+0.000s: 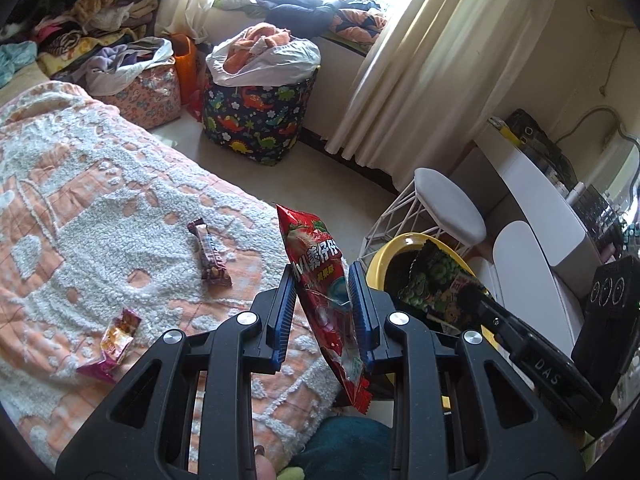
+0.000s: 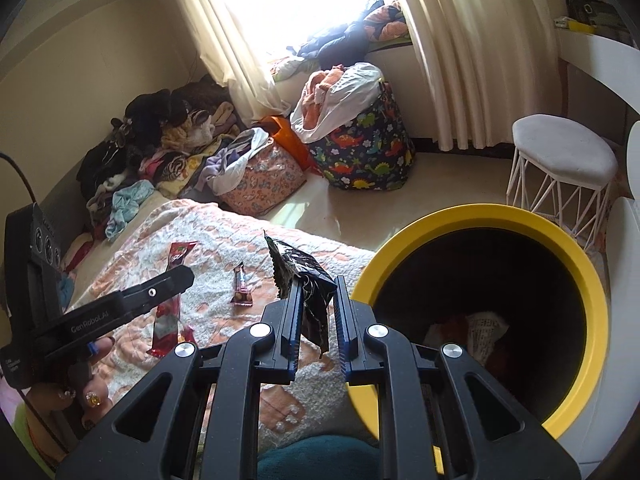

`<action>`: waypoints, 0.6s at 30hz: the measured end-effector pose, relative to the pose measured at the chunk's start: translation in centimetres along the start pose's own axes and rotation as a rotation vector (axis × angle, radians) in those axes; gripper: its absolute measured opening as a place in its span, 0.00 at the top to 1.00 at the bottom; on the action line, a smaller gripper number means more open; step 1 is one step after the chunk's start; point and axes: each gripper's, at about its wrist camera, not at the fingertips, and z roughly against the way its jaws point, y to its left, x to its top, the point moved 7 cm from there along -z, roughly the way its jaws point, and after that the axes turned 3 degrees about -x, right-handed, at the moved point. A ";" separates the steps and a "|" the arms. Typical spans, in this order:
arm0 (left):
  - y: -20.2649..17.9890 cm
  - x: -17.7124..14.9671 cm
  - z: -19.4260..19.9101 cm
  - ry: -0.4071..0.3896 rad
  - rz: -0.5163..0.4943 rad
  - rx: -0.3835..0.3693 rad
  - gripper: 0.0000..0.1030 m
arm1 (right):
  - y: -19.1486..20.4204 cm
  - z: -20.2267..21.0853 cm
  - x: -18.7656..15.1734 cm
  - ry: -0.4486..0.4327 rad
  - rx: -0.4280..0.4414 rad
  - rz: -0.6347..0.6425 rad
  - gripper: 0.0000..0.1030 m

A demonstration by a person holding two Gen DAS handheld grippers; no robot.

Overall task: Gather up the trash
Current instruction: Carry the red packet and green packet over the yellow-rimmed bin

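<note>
Both grippers carry trash off the bed [image 1: 100, 200]: the left gripper [image 1: 322, 308] grasps a red packet [image 1: 316, 264], the right gripper [image 2: 318, 316] a seemingly dark wrapper [image 2: 304, 276] beside the yellow bin [image 2: 480, 216], awaiting release over it.

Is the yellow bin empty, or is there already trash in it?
Not empty: the yellow bin holds crumpled wrappers at its dark bottom.

The yellow bin's [image 2: 476, 216] dark inside hides its contents, perhaps crumpled wrappers [image 2: 486, 326].
</note>
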 end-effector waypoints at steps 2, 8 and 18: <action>-0.4 -0.1 0.0 0.002 -0.010 -0.004 0.80 | -0.6 0.2 0.3 -0.006 -0.004 -0.009 0.86; -1.8 -0.5 -0.2 0.012 -0.043 -0.017 0.80 | -2.3 0.9 0.8 -0.024 -0.029 -0.035 0.86; -4.2 -1.4 -0.8 0.031 -0.089 -0.042 0.80 | -5.2 1.8 1.5 -0.049 -0.068 -0.085 0.86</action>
